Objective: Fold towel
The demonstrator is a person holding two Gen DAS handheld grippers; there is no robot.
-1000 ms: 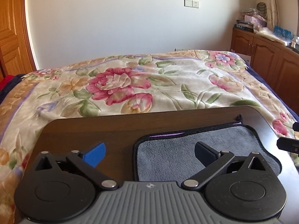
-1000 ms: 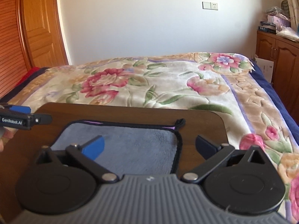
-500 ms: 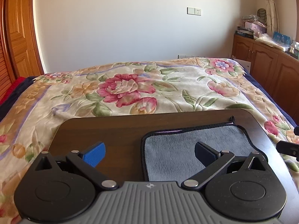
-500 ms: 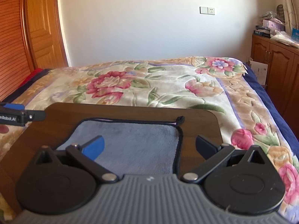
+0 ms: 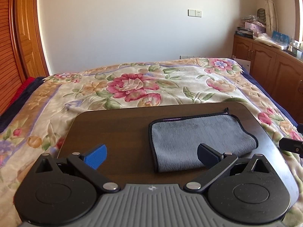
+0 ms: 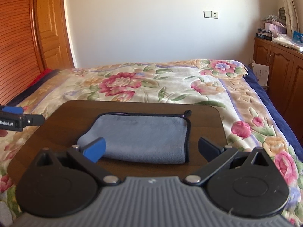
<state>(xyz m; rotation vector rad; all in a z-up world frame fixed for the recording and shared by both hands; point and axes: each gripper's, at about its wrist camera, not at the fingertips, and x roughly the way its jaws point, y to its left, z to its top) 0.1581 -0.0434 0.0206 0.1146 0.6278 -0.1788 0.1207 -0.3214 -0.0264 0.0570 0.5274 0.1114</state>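
A grey towel (image 5: 197,138) with black trim lies folded on a dark wooden tray table (image 5: 113,126); it also shows in the right wrist view (image 6: 144,136). My left gripper (image 5: 151,154) is open and empty, above the towel's near left part. My right gripper (image 6: 151,149) is open and empty, above the towel's near right edge. The left gripper's tip shows at the left edge of the right wrist view (image 6: 20,120). The right gripper's tip shows at the right edge of the left wrist view (image 5: 291,145).
The tray table (image 6: 204,117) stands on a bed with a floral blanket (image 5: 132,87). Wooden cabinets (image 5: 269,66) with clutter line the right wall. A wooden door (image 6: 51,30) is at the left.
Both grippers have pulled back and up from the towel, so more of the table and towel shows. The towel has not moved.
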